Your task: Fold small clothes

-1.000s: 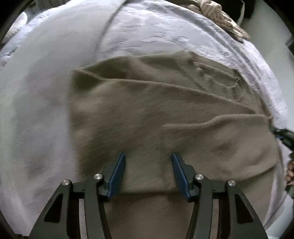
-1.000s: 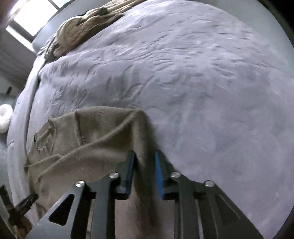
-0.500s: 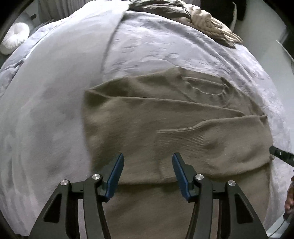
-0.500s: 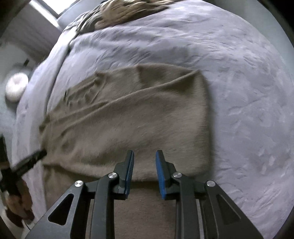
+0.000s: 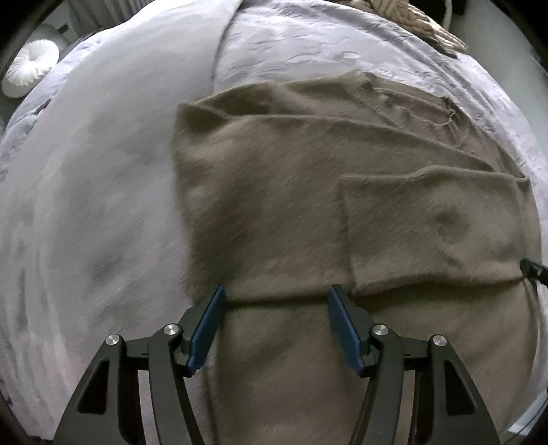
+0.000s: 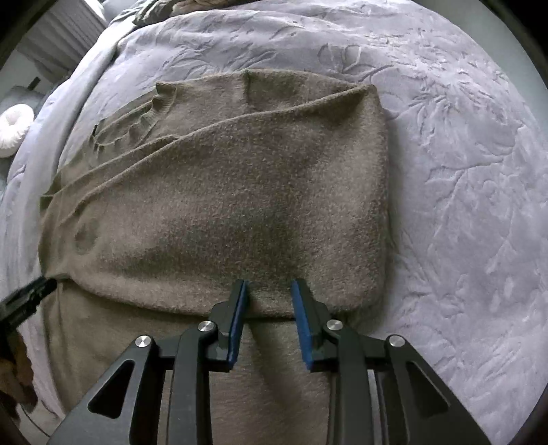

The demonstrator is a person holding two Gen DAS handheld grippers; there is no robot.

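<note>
A pale lilac-grey bedspread with an embossed leaf pattern (image 6: 462,143) covers the bed, and a smoother grey blanket (image 5: 102,154) lies along its left part in the left wrist view. At the far end of the bed sits a heap of beige and brown clothes (image 5: 418,20). Off the bed, at the left edge of both views, a white ring-shaped cushion (image 5: 30,68) rests on the floor. Nothing lies on the garment or blocks either gripper's line to it.

The brown-grey knitted sweater (image 6: 222,191) lies flat on the bedspread, its upper part folded down so that a straight fold edge crosses just ahead of both sets of fingers. The ribbed neckline (image 6: 137,116) is at the far left in the right wrist view, and a folded sleeve panel (image 5: 431,226) lies on top on the right in the left wrist view.

The left gripper (image 5: 275,321), black with blue pads, has just been opening; its jaws stand wide apart over the fold edge with only flat knit beneath, grasping nothing. The right gripper (image 6: 269,321) has also just been opening; its jaws stand a moderate gap apart, released, with the fold edge between them and the pads not pressing on the cloth
</note>
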